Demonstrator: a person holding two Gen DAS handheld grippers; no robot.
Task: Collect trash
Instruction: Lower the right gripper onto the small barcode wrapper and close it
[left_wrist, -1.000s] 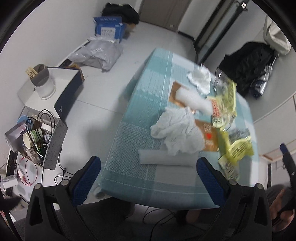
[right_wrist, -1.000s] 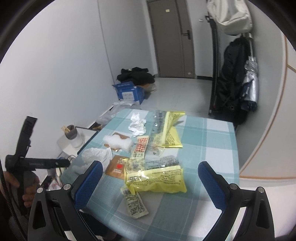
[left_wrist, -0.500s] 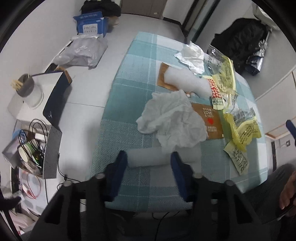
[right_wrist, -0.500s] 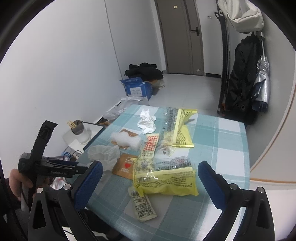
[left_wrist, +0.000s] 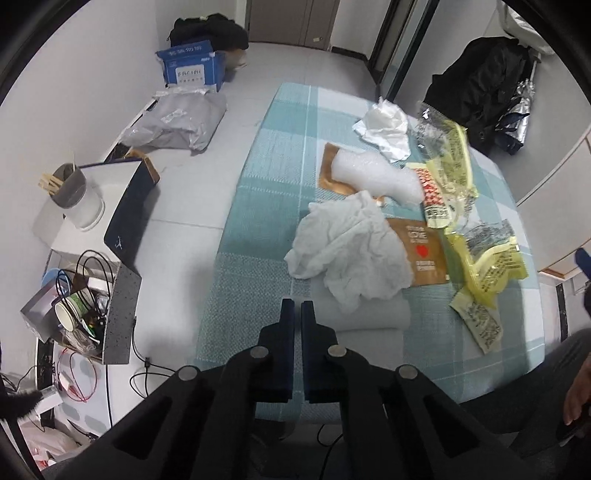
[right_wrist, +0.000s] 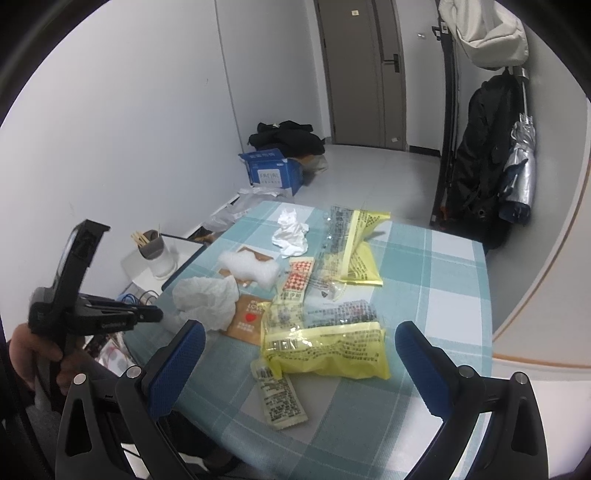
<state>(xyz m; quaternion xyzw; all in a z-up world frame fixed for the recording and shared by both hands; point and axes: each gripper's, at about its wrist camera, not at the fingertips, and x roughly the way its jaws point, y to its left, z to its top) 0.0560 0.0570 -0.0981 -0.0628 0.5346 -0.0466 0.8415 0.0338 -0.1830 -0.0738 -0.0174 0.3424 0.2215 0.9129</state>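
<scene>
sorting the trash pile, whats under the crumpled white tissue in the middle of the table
The crumpled white tissue lies over a white foam roll and the edge of a brown packet with a red heart. Anything else beneath it is covered.

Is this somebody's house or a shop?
Most likely a room in someone's home. A small table with a checked cloth is littered with snack wrappers and crumpled tissue, a coat and umbrella hang by the door, and a cardboard box sits on the tiled floor.
</scene>
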